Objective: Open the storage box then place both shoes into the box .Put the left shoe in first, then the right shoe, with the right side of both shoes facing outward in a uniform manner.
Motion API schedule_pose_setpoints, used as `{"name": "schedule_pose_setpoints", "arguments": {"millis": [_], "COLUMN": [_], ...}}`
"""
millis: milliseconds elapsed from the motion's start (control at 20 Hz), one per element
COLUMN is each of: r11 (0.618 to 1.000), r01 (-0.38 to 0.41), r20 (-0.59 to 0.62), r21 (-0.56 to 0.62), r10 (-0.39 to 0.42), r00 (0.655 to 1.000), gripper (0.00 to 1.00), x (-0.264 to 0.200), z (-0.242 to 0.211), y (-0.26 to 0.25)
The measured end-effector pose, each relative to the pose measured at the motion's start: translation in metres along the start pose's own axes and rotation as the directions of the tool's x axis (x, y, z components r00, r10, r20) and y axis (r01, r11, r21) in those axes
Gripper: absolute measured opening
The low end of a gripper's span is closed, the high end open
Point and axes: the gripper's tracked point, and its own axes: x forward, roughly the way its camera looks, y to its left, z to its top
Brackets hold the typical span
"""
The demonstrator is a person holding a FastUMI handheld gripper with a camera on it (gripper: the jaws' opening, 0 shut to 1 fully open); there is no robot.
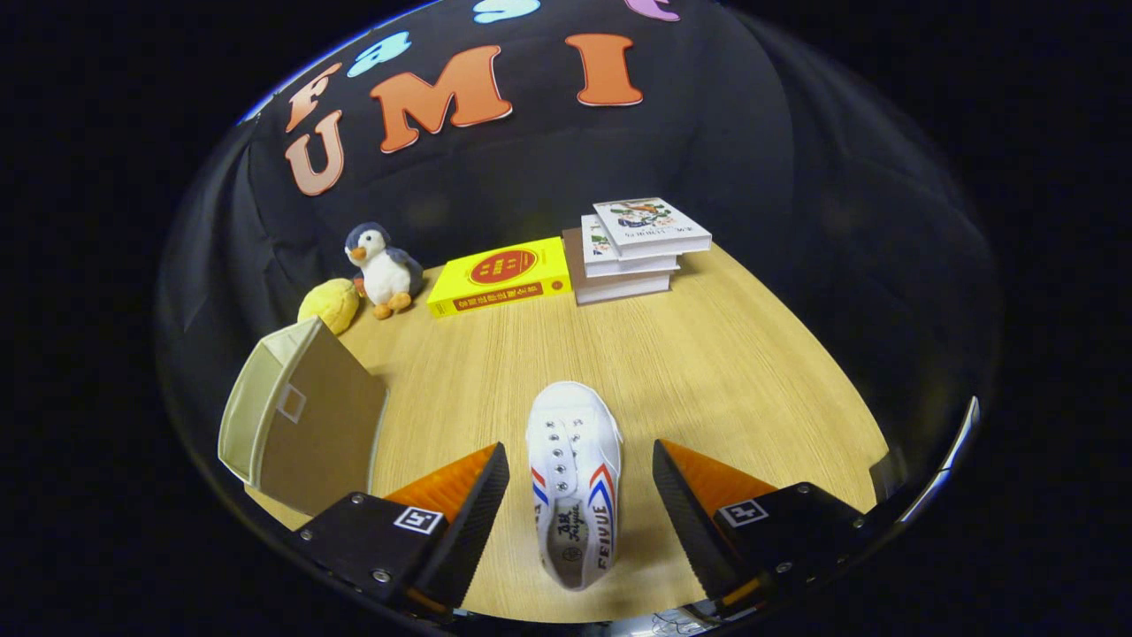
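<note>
**Shoe lined up between my fingers, nothing grabbed**

So my gripper (580, 495) was spread wide, both fingers well apart and pressing on nothing. A white shoe (575, 478) with red and blue stripes on its sides sat on the wooden table (707, 372) right in the gap between the fingers, toe pointing away from me toward the far edge, heel end closest to me. Neither finger touched it as far as I could see; there was bare wood on both sides of the shoe.

The storage box (301, 416) was off to the left of my left finger, near the table's left edge. It's a beige fabric thing and it looked tipped over, with its opening facing left, away from the shoe.

Along the far edge there was some other stuff: a yellow plush ball (329, 304) near the far left corner, a plush penguin (382, 269) just beside it, then a yellow book (500, 275) lying flat, and touching that a stack of books (632, 248).
</note>
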Motion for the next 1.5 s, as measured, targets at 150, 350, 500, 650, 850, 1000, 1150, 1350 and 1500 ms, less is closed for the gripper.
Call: {"name": "schedule_pose_setpoints", "arguments": {"millis": [150,350,500,650,850,1000,1150,1350,1500], "r11": [1.000,0.999,0.999,0.997,0.994,0.992,0.986,0.973,0.969], "r01": [-0.009,-0.016,-0.028,-0.070,-0.095,-0.083,-0.044,-0.002,-0.004], "r20": [-0.054,-0.123,-0.165,-0.195,-0.223,-0.213,-0.196,-0.172,-0.115], "r21": [-0.015,-0.028,-0.027,0.016,0.056,0.094,0.163,0.230,0.245], "r10": [0.008,0.012,0.023,0.072,0.106,0.102,0.076,0.043,0.033], "r00": [0.999,0.992,0.986,0.978,0.969,0.972,0.978,0.984,0.993], "gripper": [0.89,0.81,0.76,0.61,0.42,0.31,0.04,0.00,0.00], "x": [0.018,0.040,0.052,0.059,0.061,0.062,0.061,0.045,0.022], "z": [-0.021,-0.047,-0.061,-0.067,-0.070,-0.068,-0.065,-0.059,-0.037], "y": [-0.009,-0.014,-0.014,-0.005,-0.001,-0.006,-0.010,-0.005,0.012]}}
